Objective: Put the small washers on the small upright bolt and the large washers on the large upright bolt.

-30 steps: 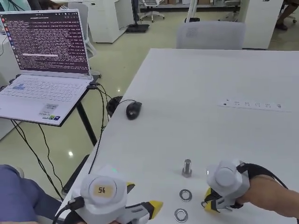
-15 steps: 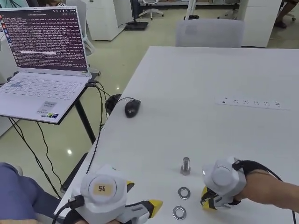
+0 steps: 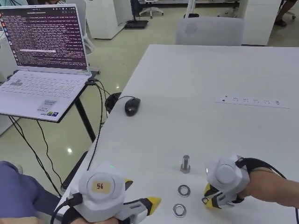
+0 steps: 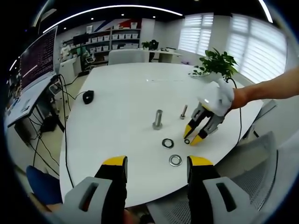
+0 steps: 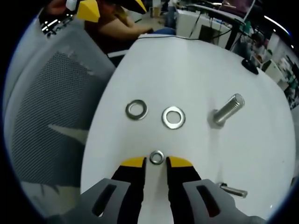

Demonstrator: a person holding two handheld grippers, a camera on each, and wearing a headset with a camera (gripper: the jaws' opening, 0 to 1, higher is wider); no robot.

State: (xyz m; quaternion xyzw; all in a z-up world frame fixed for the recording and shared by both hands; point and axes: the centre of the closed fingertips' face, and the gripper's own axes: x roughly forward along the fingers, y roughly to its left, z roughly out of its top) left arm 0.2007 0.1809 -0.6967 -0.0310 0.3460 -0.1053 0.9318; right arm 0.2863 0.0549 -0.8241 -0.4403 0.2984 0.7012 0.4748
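White left gripper (image 4: 156,162) labelled 54, yellow-tipped black fingers (image 4: 115,175), black-strapped right gripper (image 5: 156,161)

Open laptop (image 3: 39,65) left of table (image 3: 196,93); mouse (image 3: 132,106) on table edge.

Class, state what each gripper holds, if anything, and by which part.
Left gripper: nothing, jaws open. Right gripper: jaws flank the small washer at its rim; whether they grip it cannot be told.

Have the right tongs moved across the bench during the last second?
No. The right tongs sit just where they were against the large upright steel bolt: right of it and nearer the person.
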